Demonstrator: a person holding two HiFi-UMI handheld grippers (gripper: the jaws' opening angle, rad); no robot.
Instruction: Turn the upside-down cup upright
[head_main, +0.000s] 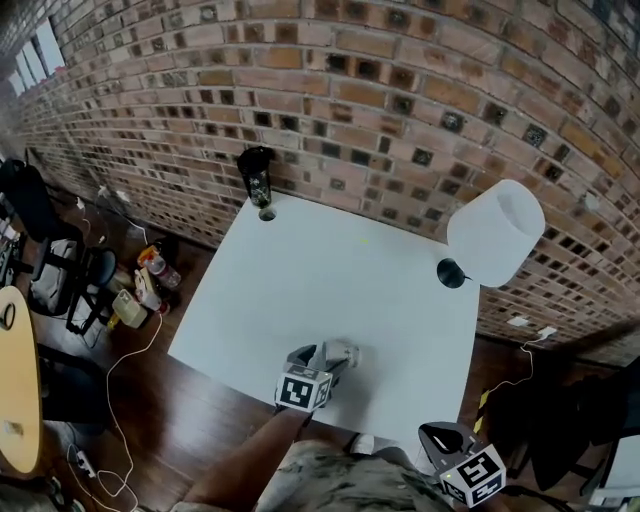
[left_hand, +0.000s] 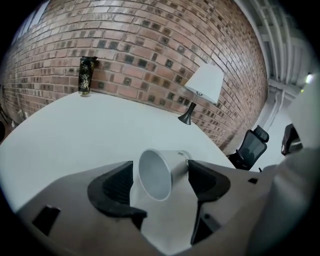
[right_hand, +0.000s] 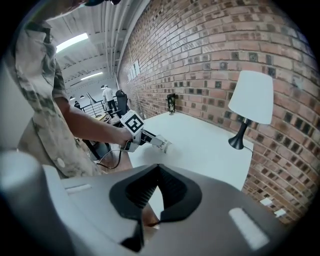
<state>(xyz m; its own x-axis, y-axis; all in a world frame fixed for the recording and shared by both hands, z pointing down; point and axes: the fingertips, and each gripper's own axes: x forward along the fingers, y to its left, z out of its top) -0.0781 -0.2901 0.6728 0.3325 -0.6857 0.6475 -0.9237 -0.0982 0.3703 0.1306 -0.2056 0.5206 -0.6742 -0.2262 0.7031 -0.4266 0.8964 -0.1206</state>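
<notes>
A white cup (left_hand: 155, 175) lies tilted on its side between the jaws of my left gripper (left_hand: 160, 181), its open mouth turned toward the camera and its base against the right-hand pad. The gripper is shut on it. In the head view the cup (head_main: 347, 352) is low over the white table (head_main: 300, 270), near the front edge, at the tip of the left gripper (head_main: 343, 355). The right gripper view shows the cup (right_hand: 164, 145) held sideways over the table. My right gripper (right_hand: 159, 170) is shut and holds nothing. It hangs off the table's front right corner (head_main: 440, 436).
A white-shaded lamp (head_main: 497, 232) with a black base (head_main: 451, 273) stands at the table's back right. A black bottle (head_main: 257, 180) stands at the back left corner, against the brick wall. Chairs, bottles and cables (head_main: 130, 300) lie on the floor to the left.
</notes>
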